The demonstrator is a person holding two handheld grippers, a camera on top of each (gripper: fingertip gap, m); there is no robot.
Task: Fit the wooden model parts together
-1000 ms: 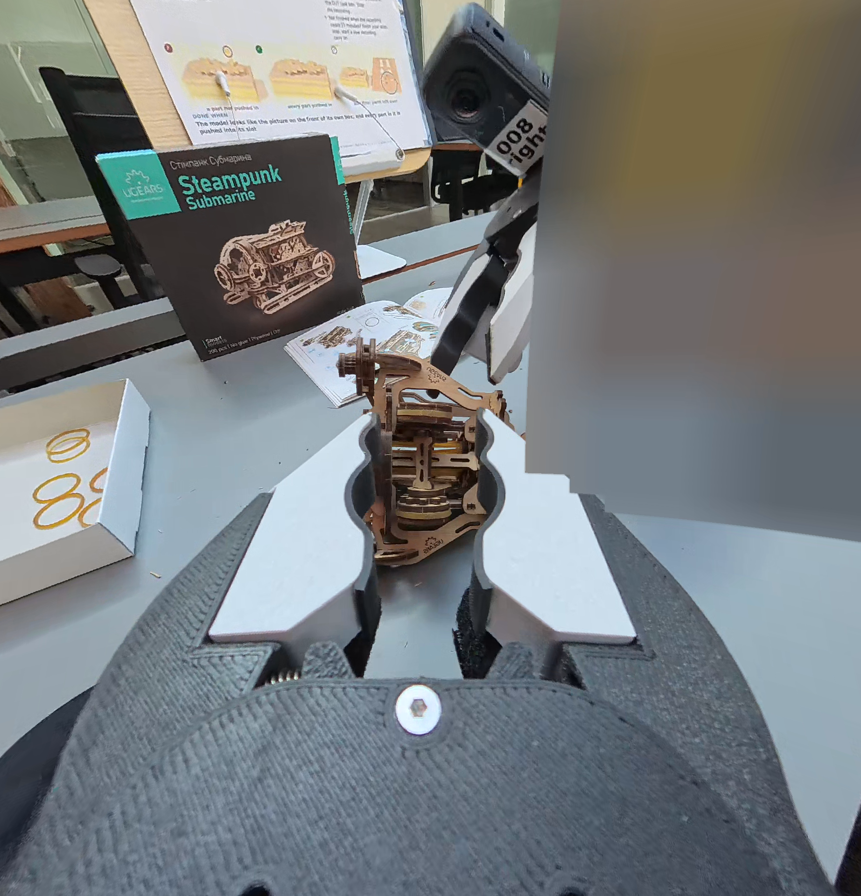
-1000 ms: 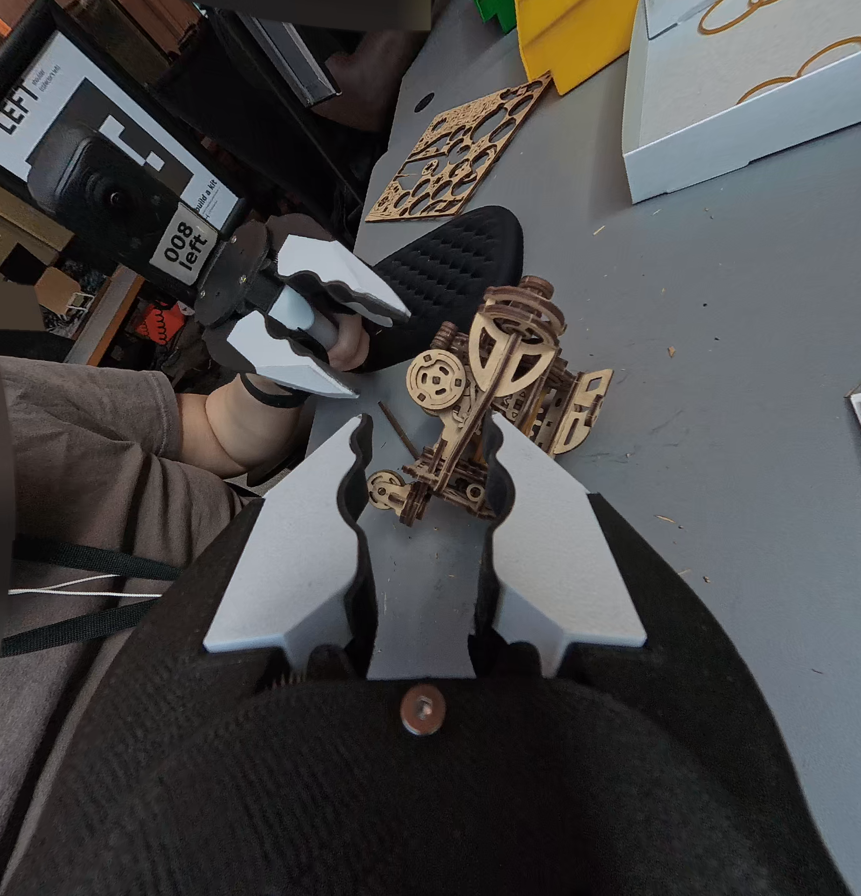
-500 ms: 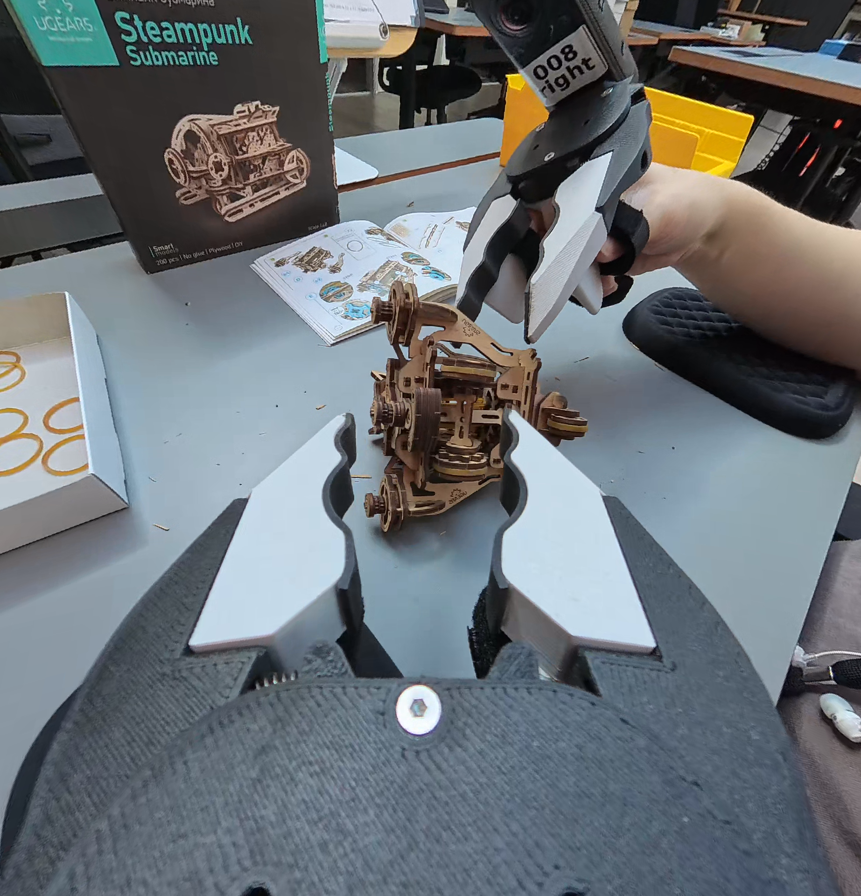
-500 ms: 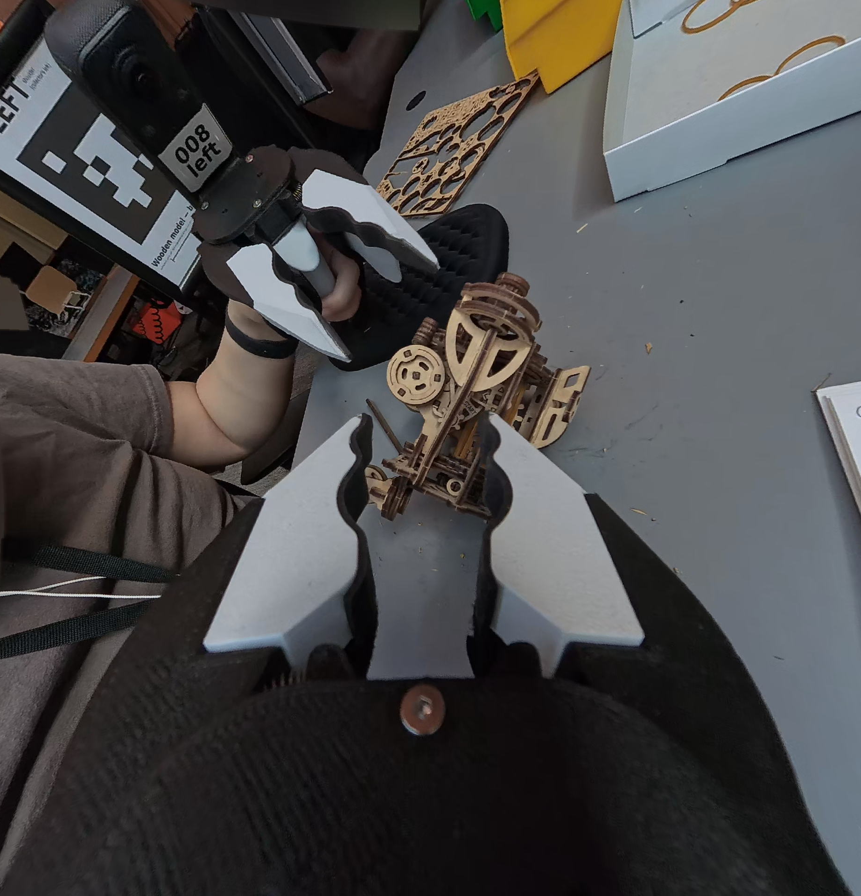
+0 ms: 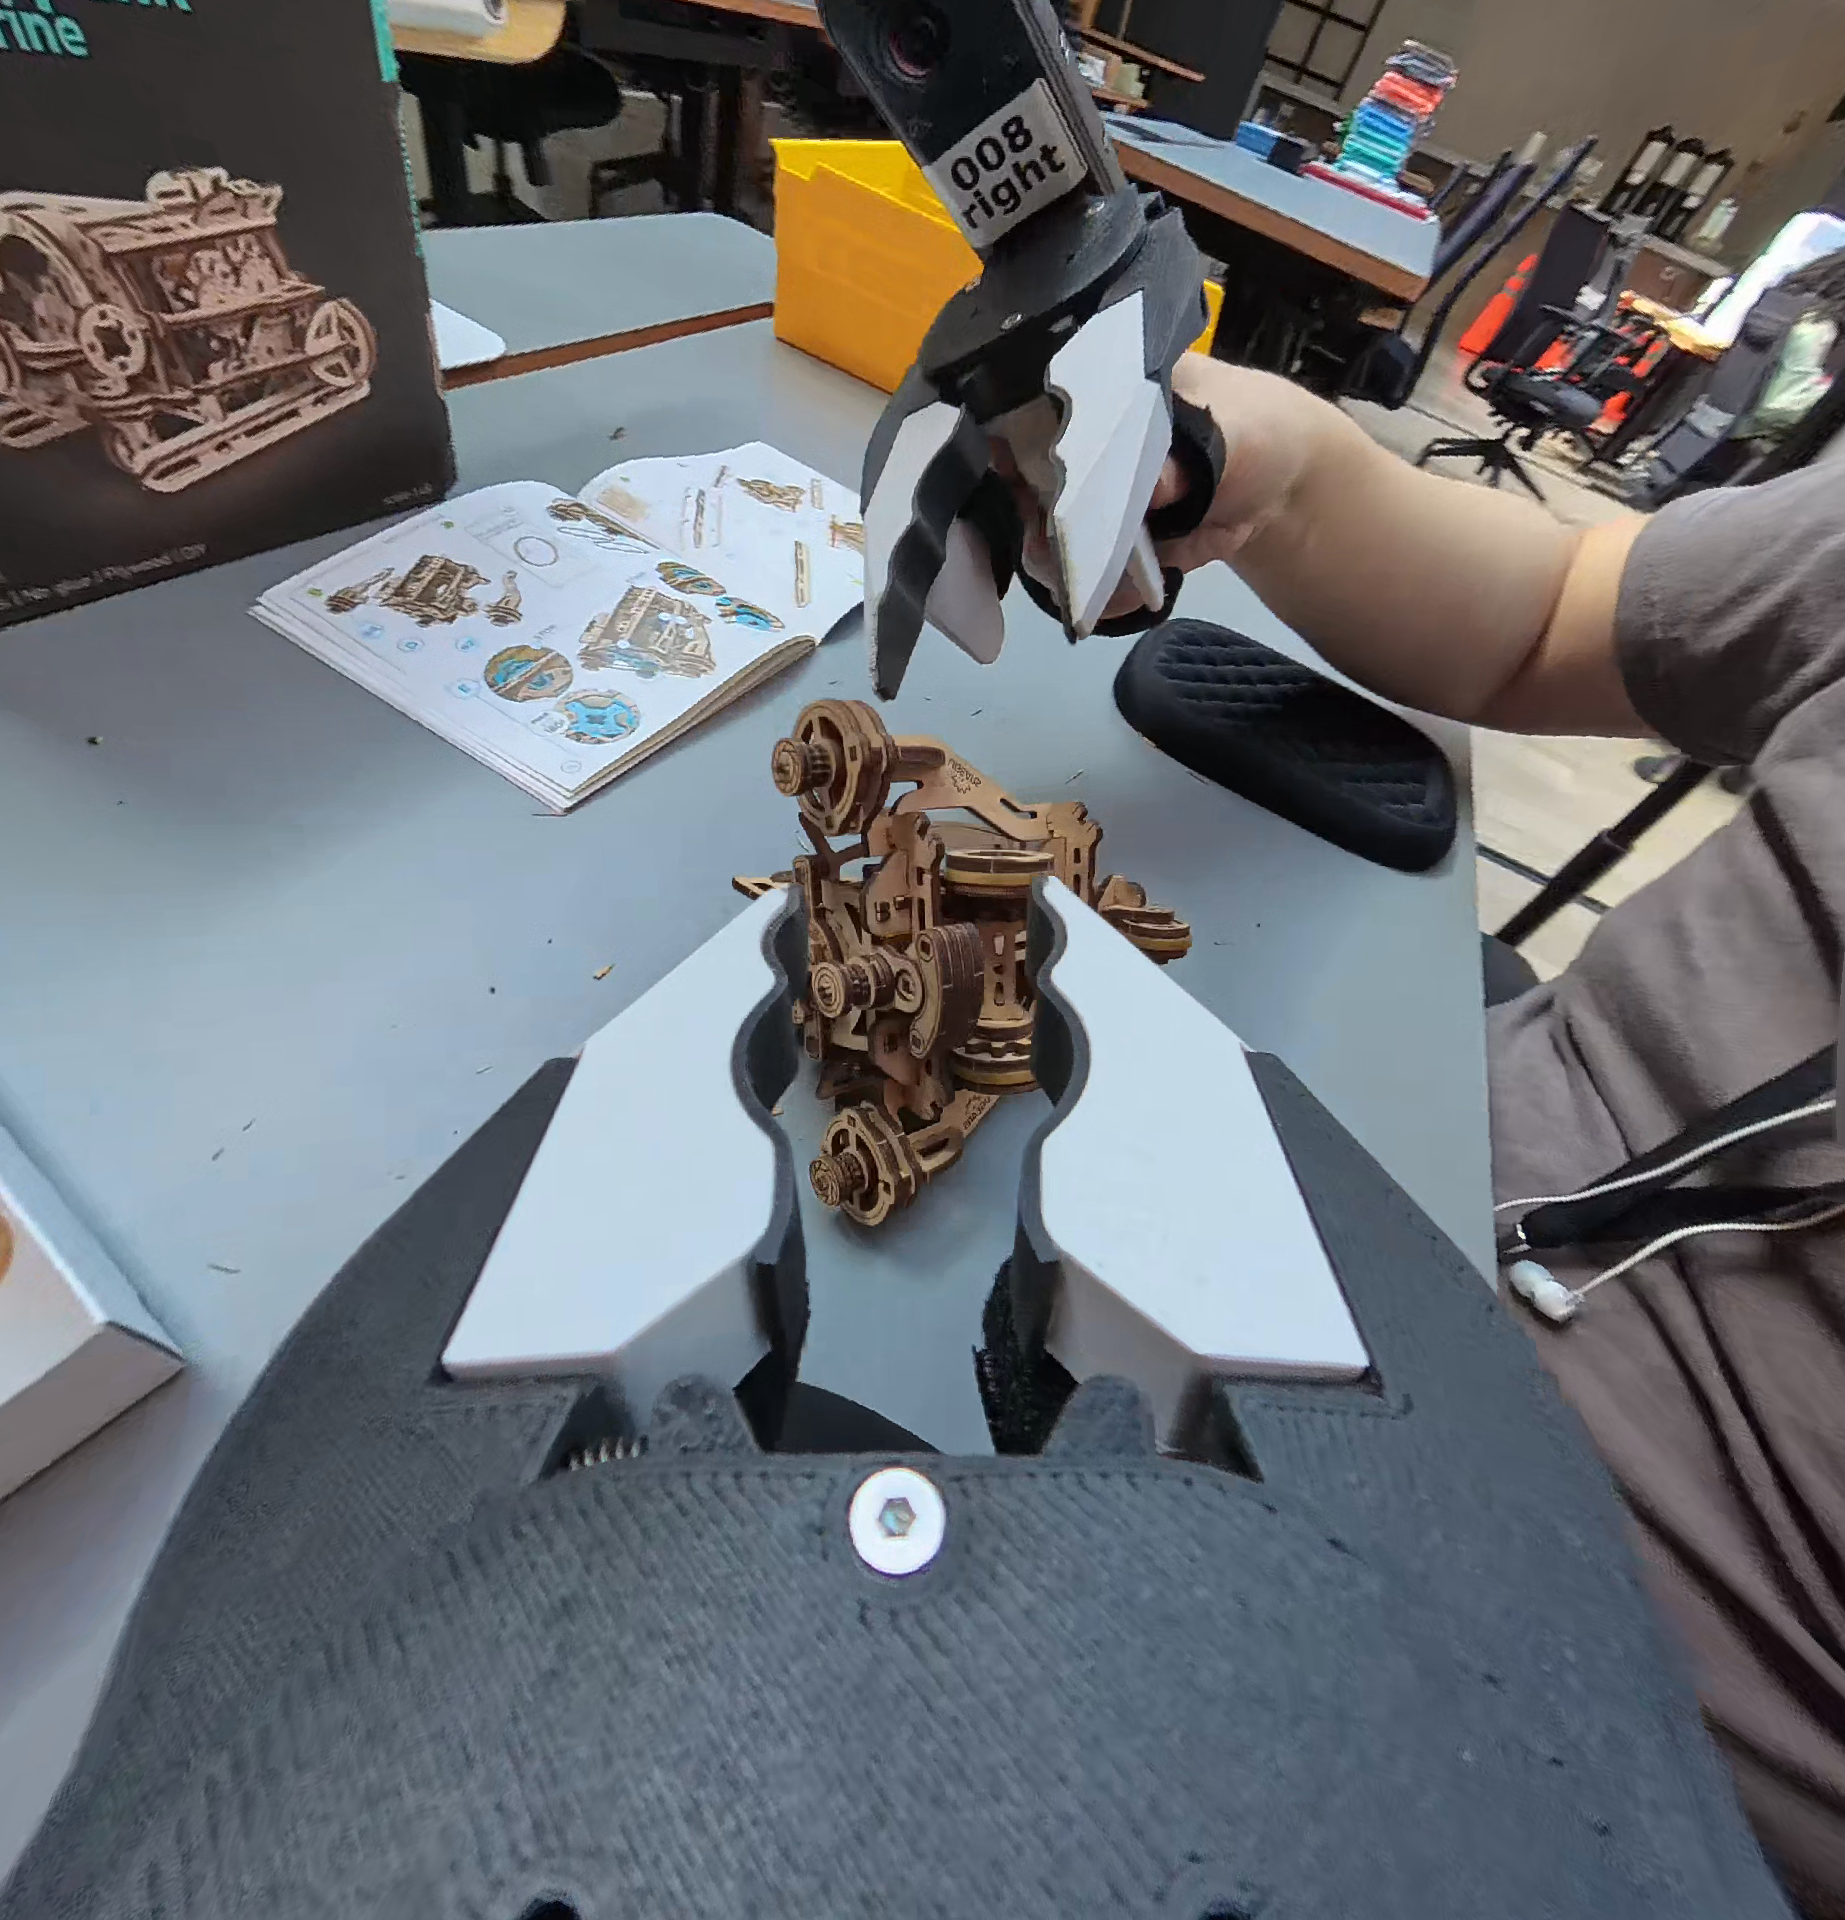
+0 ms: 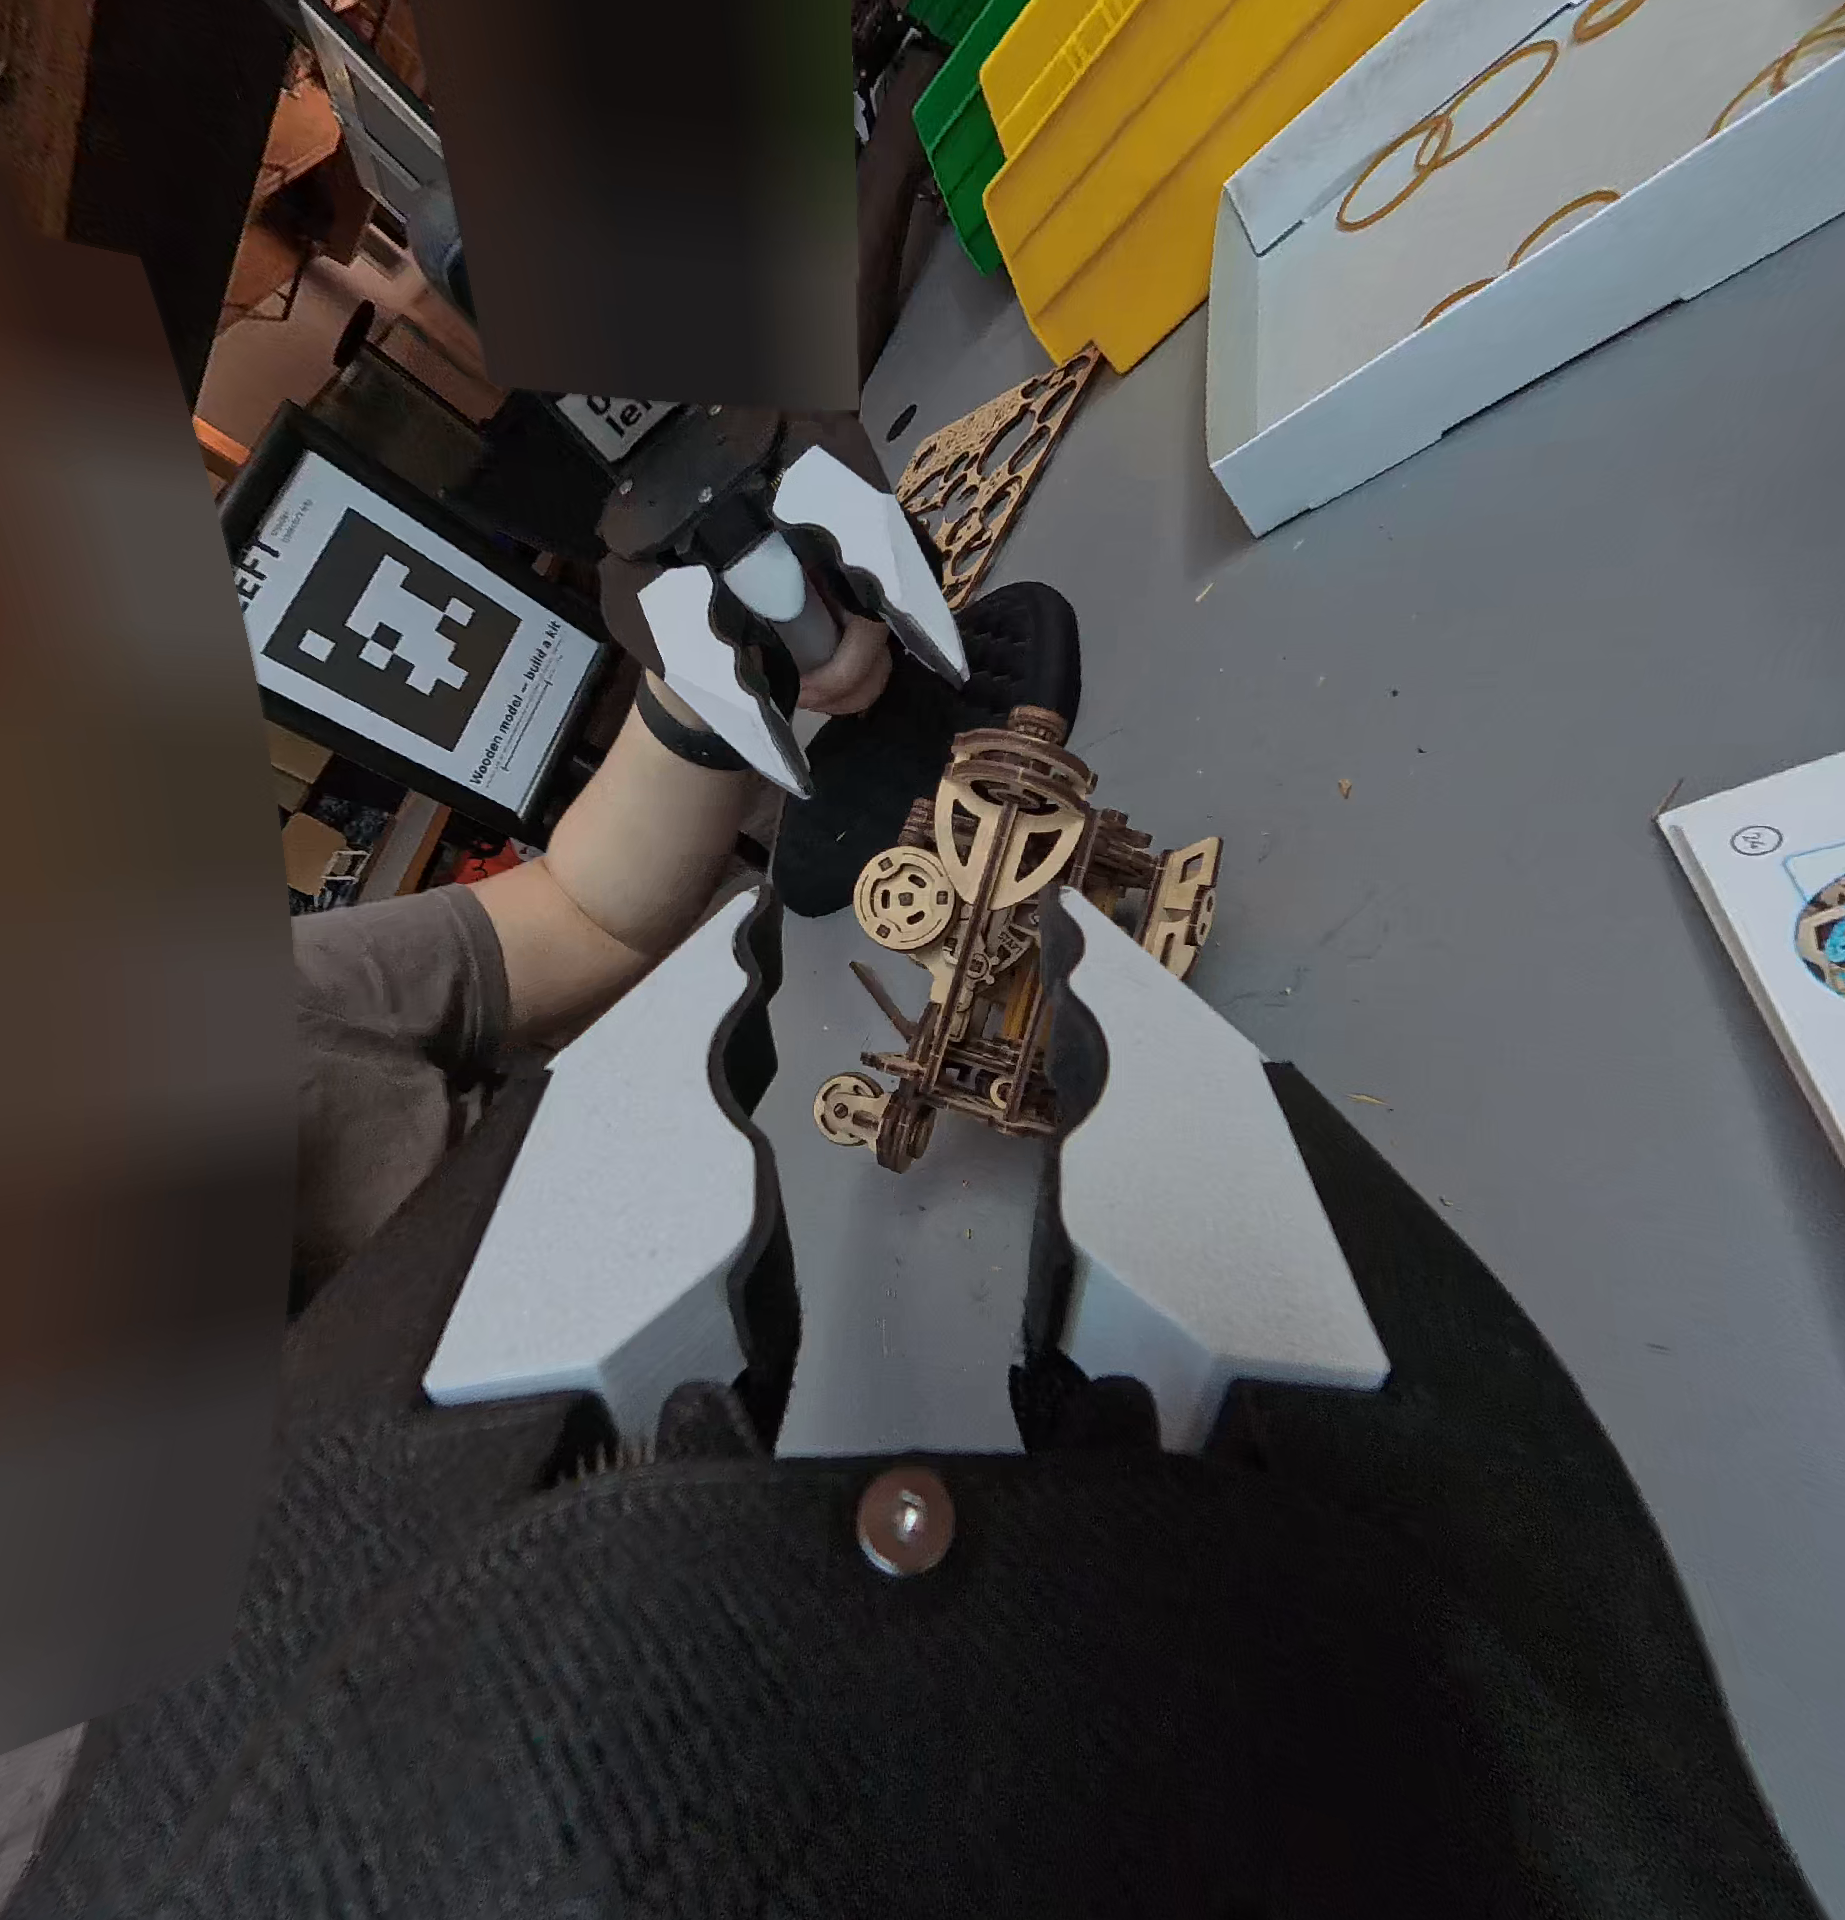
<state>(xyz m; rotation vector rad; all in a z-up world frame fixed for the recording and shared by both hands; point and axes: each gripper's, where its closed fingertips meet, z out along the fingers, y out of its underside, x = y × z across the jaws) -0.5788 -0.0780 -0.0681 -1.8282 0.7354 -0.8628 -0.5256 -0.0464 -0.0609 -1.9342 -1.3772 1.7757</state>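
Both tools, left (image 6: 878,732) and right (image 5: 991,657), hang released and empty just above the part-built wooden model (image 5: 928,977) on the grey tabletop (image 5: 274,935), so I judge I'm between grasps and must next steady it before fitting another part.

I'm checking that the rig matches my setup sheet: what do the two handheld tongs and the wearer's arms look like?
Both the left tongs and right tongs have pale grey wedge fingers with wavy black inner pads, set in a black textured body with a central silver screw. Each carries a black camera with a white tag. A black wrist strap and brownish-grey short sleeves show.
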